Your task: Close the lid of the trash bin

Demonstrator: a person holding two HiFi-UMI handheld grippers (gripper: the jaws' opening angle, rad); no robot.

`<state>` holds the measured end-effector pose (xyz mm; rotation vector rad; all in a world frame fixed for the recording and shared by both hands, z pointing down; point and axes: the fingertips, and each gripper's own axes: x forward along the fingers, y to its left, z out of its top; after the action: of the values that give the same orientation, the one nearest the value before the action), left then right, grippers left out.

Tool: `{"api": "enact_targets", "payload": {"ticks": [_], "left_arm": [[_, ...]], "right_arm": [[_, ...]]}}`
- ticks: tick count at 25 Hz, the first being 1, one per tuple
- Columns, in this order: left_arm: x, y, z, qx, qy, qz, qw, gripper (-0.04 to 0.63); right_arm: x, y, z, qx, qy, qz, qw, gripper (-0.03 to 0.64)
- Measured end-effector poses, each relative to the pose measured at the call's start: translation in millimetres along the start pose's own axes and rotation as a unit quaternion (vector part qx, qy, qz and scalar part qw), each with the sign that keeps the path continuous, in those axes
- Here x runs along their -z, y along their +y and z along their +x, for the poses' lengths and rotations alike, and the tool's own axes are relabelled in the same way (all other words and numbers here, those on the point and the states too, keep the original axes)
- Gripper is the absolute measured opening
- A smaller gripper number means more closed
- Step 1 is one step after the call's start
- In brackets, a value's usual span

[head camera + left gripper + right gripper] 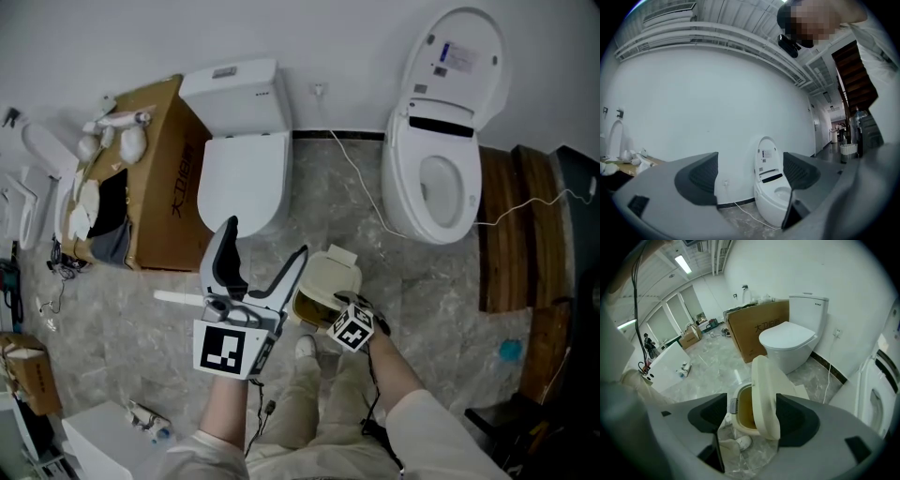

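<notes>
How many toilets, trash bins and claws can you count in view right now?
Toilets: 2, the closed toilet and the open toilet; the white shapes at the left edge are unclear
Trash bins: 1, the trash bin, open
Claws: 2, left claw and right claw, both open
Total: 5

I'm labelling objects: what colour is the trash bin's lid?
Cream. The lid shows best in the right gripper view.

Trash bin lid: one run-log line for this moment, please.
lid: raised, trash bin open | right gripper: fingers apart, lid between them, not clamped | left gripper: fingers apart, empty | closing: not yet done
</notes>
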<state>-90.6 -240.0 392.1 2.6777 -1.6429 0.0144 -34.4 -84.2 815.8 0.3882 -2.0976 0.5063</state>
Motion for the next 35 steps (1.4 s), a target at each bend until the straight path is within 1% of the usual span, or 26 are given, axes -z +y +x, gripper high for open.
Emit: {"api": "enact_targets", "payload": {"ticks": [3,6,9,12,17,22,29,32,35], "left_arm": [[27,1,-19,0.001,0.018,-0.001,0.9998,0.420],[51,8,-37,-0.009,0.026,-0.007,0.9996,0.422],[70,19,-53,-0.021,0.027,-0.009,0.9994,0.420],[85,27,-61,-0.027,0.021,-0.010,0.9994,0.422],[111,43,-72,-0.034,0.027,-0.008,0.9990,0.420],[120,55,-75,-0.037,0.026,-0.001,0.9990,0.420],[131,60,-76,-0.032,0.031,-0.010,0.9989,0.420],[129,61,-71,-0.029,0.024,-0.012,0.9992,0.420],[131,62,-71,-0.027,0.028,-0.013,0.9991,0.420]], "right_arm": [[11,17,14,-0.006,0.003,-0.002,1.000,0.332],[23,30,30,-0.013,0.008,-0.006,1.000,0.327],[33,43,48,-0.022,0.016,-0.015,1.000,0.322],[45,49,63,-0.027,0.028,-0.022,0.999,0.310],[63,58,94,-0.039,0.046,-0.015,0.998,0.301],[78,61,118,-0.044,0.070,-0.016,0.996,0.298],[90,62,138,-0.045,0.090,-0.003,0.995,0.300],[91,62,144,-0.047,0.099,0.011,0.994,0.312],[93,63,149,-0.043,0.107,0.019,0.993,0.331]]}}
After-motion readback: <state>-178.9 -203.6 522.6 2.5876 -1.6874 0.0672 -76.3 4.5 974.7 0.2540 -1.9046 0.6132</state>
